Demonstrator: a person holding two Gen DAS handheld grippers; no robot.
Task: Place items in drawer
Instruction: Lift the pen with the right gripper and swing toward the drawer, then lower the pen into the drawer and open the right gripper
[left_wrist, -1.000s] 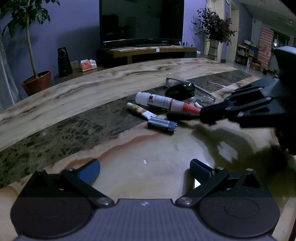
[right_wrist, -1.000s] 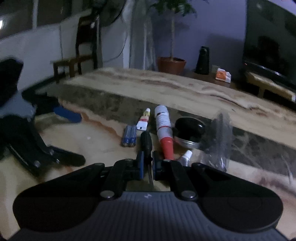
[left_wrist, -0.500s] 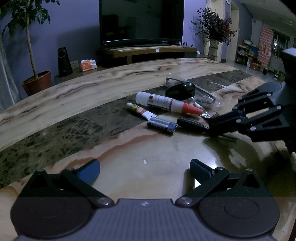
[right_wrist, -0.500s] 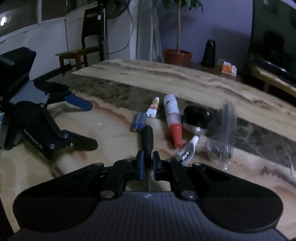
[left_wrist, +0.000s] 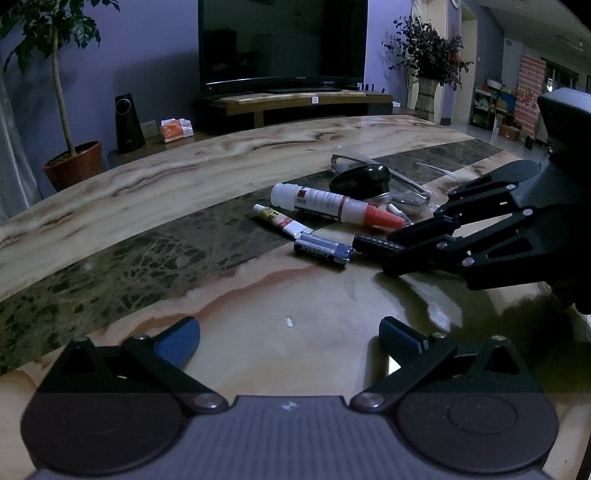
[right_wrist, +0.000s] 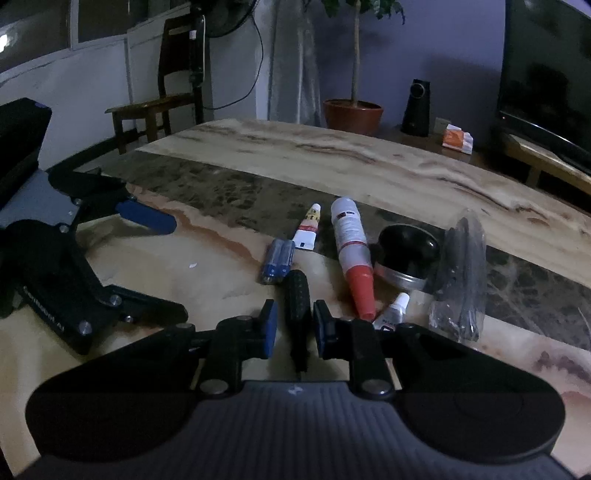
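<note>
Table (left_wrist: 155, 192): polished stone top, cream and tan veining, crossed by a dark green-brown marbled band.

Lying on it, clustered together:
- Batteries (left_wrist: 322, 252), a wrapped blue pair, on the pale stone at the band's edge.
- Small tube (left_wrist: 281, 220), white with red and yellow print, just behind the batteries, on the dark band.
- Bottle (left_wrist: 334, 205), white with a red cone nozzle, on its side.
- Black grip handle (right_wrist: 298, 295), beside the batteries.
- Round black-lidded tin (right_wrist: 406, 254), behind the bottle.
- Tiny white tube (right_wrist: 393, 308), near the nozzle.
- Clear glasses (left_wrist: 402, 184), beside the tin.
- White fleck (left_wrist: 290, 322), apart on the pale stone.
</note>
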